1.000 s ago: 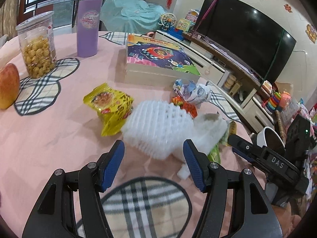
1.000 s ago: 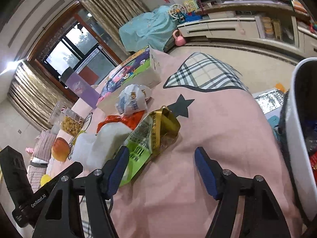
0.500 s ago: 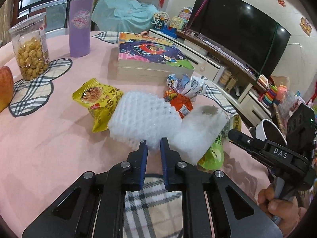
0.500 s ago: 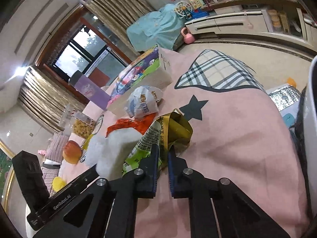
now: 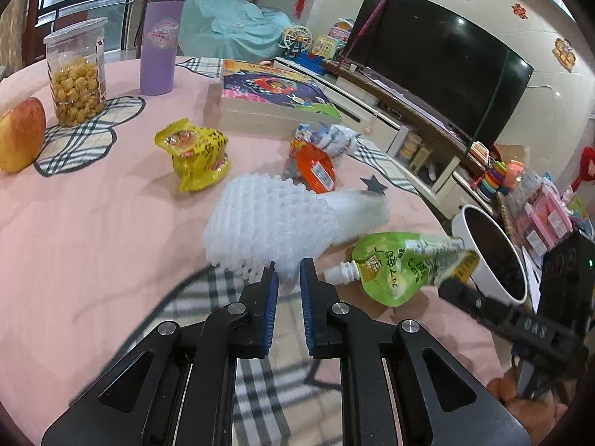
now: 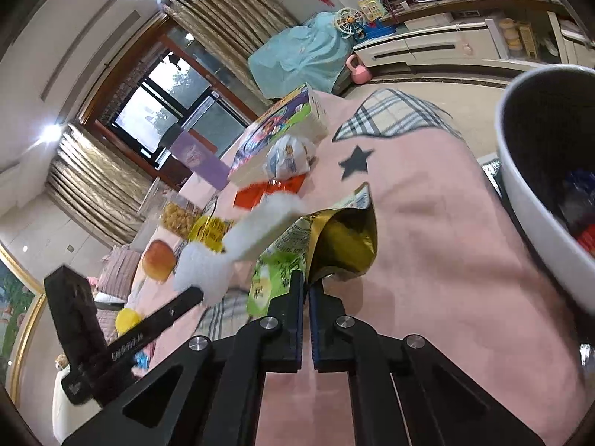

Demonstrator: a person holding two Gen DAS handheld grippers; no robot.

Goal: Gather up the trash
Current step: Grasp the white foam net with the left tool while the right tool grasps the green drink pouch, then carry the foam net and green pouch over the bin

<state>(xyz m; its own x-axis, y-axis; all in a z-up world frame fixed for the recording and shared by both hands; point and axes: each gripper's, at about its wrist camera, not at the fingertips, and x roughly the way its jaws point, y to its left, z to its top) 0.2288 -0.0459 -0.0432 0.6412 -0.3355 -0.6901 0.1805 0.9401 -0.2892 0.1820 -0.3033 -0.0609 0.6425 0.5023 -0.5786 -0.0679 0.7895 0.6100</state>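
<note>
the right gripper point(image 6: 308, 290) pinches the green drink pouch point(image 5: 405, 265) by its torn top, just beside the white bin point(image 6: 535, 230) on its right (the nearer hand); the left gripper point(image 5: 285, 278) clamps the white foam fruit net point(image 5: 267, 226), further off.

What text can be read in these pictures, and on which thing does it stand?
"GenRobot.AI", blurred: side of the left gripper.
"DAS", blurred: side of the right gripper.
Chinese print, too small or blurred to read: green drink pouch, yellow snack bag, colourful box.
</note>
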